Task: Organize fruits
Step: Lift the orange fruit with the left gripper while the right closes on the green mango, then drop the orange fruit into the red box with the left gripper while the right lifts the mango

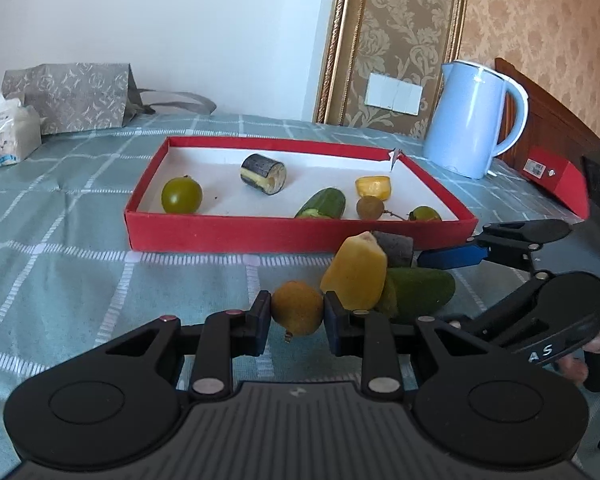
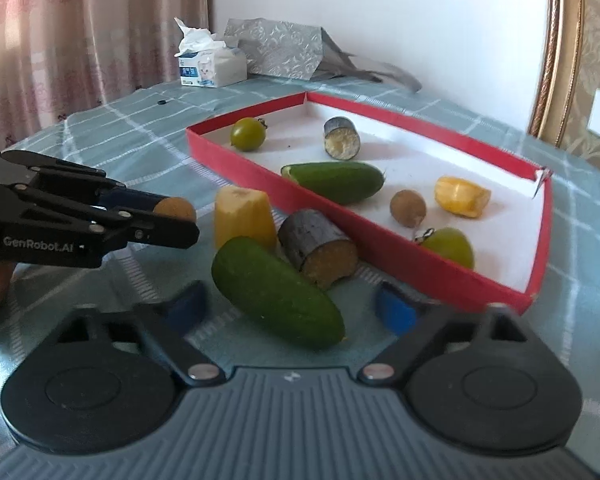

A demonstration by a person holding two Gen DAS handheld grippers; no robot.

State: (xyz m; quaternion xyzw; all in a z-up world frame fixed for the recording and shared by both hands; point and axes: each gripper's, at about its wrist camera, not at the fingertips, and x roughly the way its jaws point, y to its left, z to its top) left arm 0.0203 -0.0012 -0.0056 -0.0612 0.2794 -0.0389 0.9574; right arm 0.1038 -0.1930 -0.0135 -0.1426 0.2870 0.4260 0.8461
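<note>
My left gripper (image 1: pixel 297 312) is shut on a small round orange-brown fruit (image 1: pixel 297 307), also visible in the right wrist view (image 2: pixel 176 209). A yellow chunk (image 1: pixel 356 272), a dark-skinned cut piece (image 1: pixel 394 249) and a green cucumber-like fruit (image 1: pixel 418 290) lie on the cloth in front of the red tray (image 1: pixel 236 236). My right gripper (image 2: pixel 292 308) is open, its fingers on either side of the green fruit (image 2: pixel 276 288). The tray (image 2: pixel 236 164) holds several fruits: green tomatoes, a cucumber piece, a dark cut piece, a brown round fruit, a yellow piece.
A light blue kettle (image 1: pixel 474 120) stands right of the tray, with a red box (image 1: pixel 556 176) beyond it. A tissue pack (image 1: pixel 4 136) and a grey patterned bag (image 1: pixel 72 96) sit at the back left. The table has a green checked cloth (image 1: pixel 60 240).
</note>
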